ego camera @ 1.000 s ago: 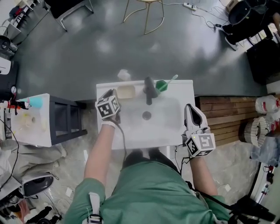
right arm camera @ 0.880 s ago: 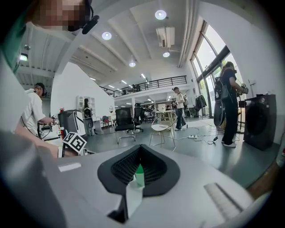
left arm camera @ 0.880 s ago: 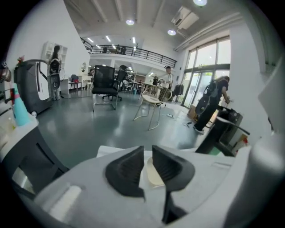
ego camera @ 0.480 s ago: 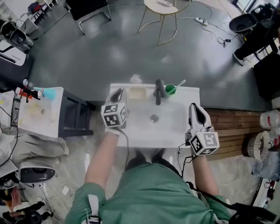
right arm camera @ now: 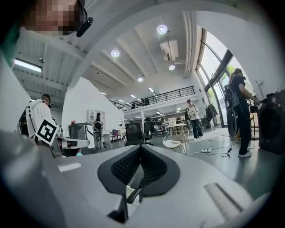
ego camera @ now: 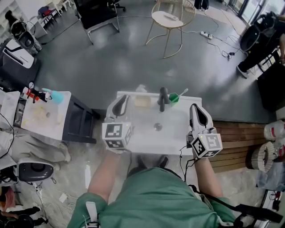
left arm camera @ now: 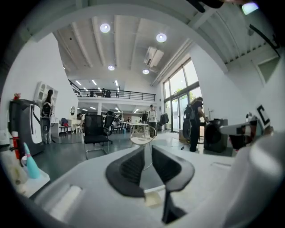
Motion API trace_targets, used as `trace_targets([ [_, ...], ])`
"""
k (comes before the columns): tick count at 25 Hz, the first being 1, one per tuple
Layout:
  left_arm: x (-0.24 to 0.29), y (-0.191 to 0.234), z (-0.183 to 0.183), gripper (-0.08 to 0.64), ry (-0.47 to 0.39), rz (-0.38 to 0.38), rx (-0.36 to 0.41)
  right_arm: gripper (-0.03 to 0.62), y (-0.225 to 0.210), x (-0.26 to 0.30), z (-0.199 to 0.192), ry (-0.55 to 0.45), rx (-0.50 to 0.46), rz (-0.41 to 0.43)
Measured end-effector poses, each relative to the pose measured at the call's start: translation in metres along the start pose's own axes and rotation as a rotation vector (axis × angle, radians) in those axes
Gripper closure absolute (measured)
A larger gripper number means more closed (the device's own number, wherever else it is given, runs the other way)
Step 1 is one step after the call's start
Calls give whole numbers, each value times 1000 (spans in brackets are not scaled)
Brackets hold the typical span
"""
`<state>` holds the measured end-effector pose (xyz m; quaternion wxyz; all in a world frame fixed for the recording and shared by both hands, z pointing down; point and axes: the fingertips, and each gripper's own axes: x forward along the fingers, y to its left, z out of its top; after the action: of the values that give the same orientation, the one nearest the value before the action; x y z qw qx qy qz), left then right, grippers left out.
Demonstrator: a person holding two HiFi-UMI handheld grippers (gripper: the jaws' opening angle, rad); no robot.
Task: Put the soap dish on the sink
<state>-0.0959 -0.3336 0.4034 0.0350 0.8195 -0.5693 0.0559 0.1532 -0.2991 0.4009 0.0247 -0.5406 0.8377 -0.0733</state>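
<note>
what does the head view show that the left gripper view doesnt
Only the head view: the white sink, its faucet, the soap dish on the back rim left of the faucet, and a green cup. Only the left gripper view: ceiling lights, tall windows, and the left tool with its jaws slightly apart, nothing between them. Both: the left tool, the black chair and the round table.

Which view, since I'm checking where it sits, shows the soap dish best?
The head view: the soap dish sits on the sink's back rim, left of the faucet. Both gripper views look elsewhere and show none of it.
</note>
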Motion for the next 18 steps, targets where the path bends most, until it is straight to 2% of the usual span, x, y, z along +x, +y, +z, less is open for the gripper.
trace_targets([
  [3, -11, -2, 25, 508, -49, 13, 41, 592, 6, 0, 13, -22, -13, 13],
  [9, -29, -21, 66, 511, -137, 22, 187, 591, 12, -5, 34, -65, -32, 25],
  [18, -34, -32, 87, 522, -181, 19, 202, 591, 10, -11, 53, -110, -58, 30],
])
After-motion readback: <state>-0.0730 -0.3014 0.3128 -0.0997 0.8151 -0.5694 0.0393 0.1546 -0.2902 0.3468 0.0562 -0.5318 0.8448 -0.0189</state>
